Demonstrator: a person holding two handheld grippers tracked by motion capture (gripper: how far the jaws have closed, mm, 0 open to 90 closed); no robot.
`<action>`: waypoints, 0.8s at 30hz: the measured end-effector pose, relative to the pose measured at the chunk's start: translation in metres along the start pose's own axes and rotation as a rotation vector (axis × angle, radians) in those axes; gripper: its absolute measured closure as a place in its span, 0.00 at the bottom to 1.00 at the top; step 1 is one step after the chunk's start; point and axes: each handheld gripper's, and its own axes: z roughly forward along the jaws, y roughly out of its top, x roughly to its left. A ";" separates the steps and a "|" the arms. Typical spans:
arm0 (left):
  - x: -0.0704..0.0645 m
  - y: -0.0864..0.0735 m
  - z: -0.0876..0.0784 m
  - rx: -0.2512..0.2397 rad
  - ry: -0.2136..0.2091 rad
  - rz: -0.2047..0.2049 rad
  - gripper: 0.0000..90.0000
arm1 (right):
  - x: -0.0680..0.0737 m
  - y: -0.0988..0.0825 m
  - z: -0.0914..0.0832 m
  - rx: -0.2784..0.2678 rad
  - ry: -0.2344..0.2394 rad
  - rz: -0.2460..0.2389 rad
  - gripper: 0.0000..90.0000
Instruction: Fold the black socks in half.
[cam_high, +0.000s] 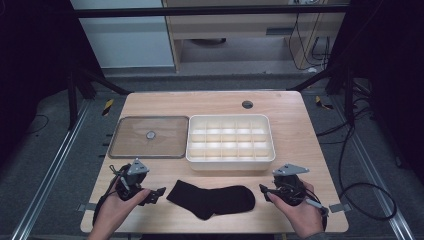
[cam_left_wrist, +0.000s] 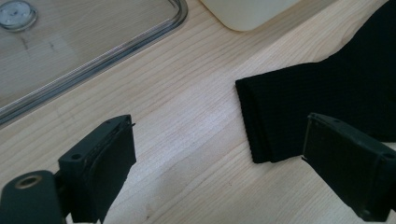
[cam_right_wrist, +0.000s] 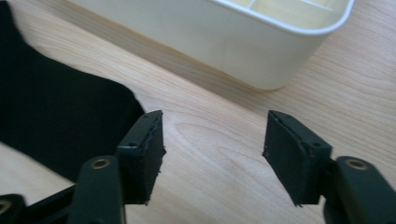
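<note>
The black sock (cam_high: 212, 199) lies flat on the wooden table (cam_high: 295, 135) at the near edge, directly between your two hands, with your left gripper (cam_high: 156, 194) just off its 9 o'clock end and your right gripper (cam_high: 264, 190) just off its 3 o'clock end. Neither one touches it.

In the left gripper view your left gripper (cam_left_wrist: 219, 163) stands released, jaws wide apart and empty, bare wood between them; the sock's ribbed cuff (cam_left_wrist: 261, 121) sits just ahead of the jaw at your 3 o'clock, apart from it. In the right gripper view your right gripper (cam_right_wrist: 212, 154) is likewise released, jaws open about halfway with nothing in them; the sock's toe end (cam_right_wrist: 60, 116) lies beside the jaw at your 9 o'clock, near but not pinched.

The sock's long axis runs 9 to 3 across the table in the high view. Its cuff points toward 9 o'clock at your left hand, its toe toward 3 o'clock at your right, and the heel bulges toward 6 o'clock, toward you.

Beyond the sock at 12 o'clock stands the white divided box (cam_high: 231, 159), its near wall close to the sock. To the box's 9 o'clock, touching or just beside it, lies the clear lid (cam_high: 125, 150) flat on the table, with a small round knob (cam_high: 150, 134) at its middle.
</note>
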 end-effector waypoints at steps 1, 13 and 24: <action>-0.001 0.002 0.001 0.008 -0.007 -0.001 0.11 | 0.001 0.002 -0.002 0.006 0.008 -0.010 0.47; -0.007 0.011 0.017 0.031 -0.046 -0.076 0.13 | 0.009 0.030 0.003 0.098 0.103 -0.019 0.53; -0.008 0.021 0.028 0.109 -0.065 -0.060 0.19 | 0.014 0.035 0.017 0.127 0.131 0.001 0.41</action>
